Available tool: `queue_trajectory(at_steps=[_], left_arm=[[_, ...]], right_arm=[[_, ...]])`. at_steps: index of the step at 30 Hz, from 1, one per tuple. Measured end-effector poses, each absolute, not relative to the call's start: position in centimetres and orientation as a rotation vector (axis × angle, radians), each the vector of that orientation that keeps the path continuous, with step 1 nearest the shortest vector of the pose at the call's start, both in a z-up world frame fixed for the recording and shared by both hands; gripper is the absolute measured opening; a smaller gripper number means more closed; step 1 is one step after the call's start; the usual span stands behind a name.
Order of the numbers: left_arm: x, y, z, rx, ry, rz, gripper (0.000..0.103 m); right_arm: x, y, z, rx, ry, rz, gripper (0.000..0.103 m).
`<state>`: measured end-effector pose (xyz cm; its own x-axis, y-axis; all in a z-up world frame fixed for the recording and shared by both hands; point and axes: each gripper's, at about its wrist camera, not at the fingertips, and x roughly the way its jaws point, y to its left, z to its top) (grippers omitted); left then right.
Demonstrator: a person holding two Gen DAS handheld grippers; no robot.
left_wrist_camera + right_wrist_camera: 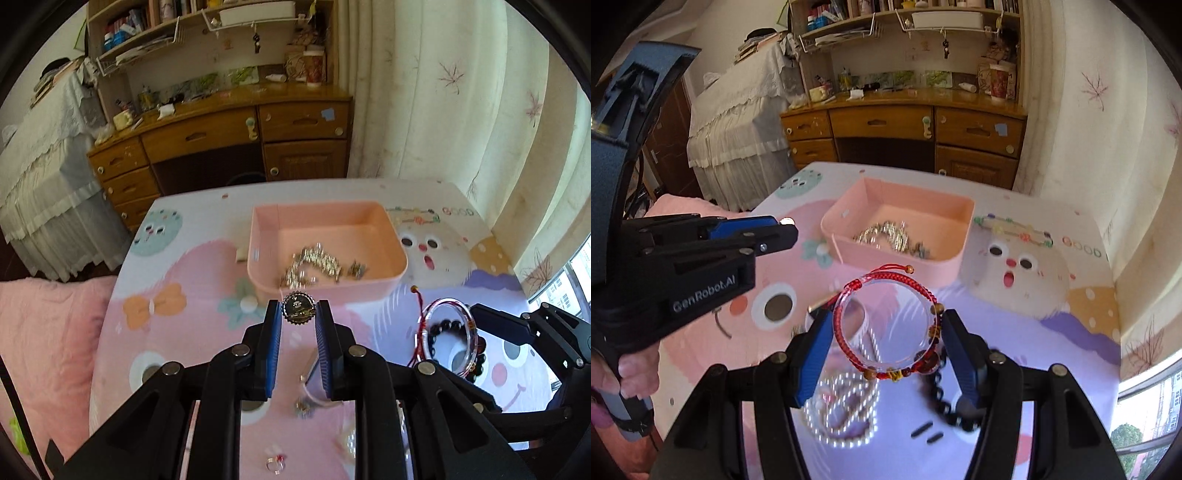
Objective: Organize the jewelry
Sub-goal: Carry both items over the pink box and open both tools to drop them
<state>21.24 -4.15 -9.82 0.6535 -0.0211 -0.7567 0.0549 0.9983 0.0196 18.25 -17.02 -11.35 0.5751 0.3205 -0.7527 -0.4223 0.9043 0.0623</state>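
Observation:
My left gripper (297,314) is shut on a round gold brooch (297,309) and holds it just short of the near wall of the pink tray (384,284), which holds silver chains (314,264). My right gripper (884,325) is shut on a clear bangle (886,325) with a red braided cord bracelet (849,343) and dark bead bracelet (945,398) hanging from it, above the table near the tray (945,273). The bangle also shows in the left wrist view (448,338).
A pearl necklace (842,410) lies on the cartoon-print table cover under the right gripper. A coloured bead bracelet (1015,230) lies right of the tray. A small ring (275,463) lies near the front. A wooden desk (229,136) stands behind, curtains to the right.

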Motion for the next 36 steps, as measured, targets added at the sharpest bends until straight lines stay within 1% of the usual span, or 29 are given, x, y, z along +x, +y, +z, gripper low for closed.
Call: queue_trajectory(at_steps=[9, 18, 25, 33, 34, 35, 36], left_arm=[[24.8, -3.8, -8.3, 0.085, 0.782, -0.054, 0.017], [28.2, -2.0, -6.7, 0.057, 0.735, -0.110, 0.017], [29.7, -1.0, -7.6, 0.016, 0.762, -0.158, 0.017], [30.7, -0.5, -9.4, 0.016, 0.812, -0.186, 0.017], [30.8, -0.4, -9.6, 0.011, 0.819, -0.192, 0.022], [30.9, -0.3, -9.7, 0.007, 0.820, -0.198, 0.031], [30.8, -0.3, -9.7, 0.004, 0.819, -0.196, 0.037]], right_arm=[[22.0, -15.8, -10.4, -0.151, 0.767, 0.381, 0.061], [25.8, -14.8, -9.1, -0.189, 0.695, 0.344, 0.061], [27.9, -13.9, -9.4, -0.188, 0.703, 0.330, 0.061], [29.3, -13.1, -10.7, -0.188, 0.766, 0.329, 0.062], [29.4, -13.0, -10.9, -0.196, 0.775, 0.326, 0.062], [29.5, -12.8, -11.1, -0.210, 0.782, 0.314, 0.062], [29.5, -12.6, -11.3, -0.221, 0.786, 0.304, 0.063]])
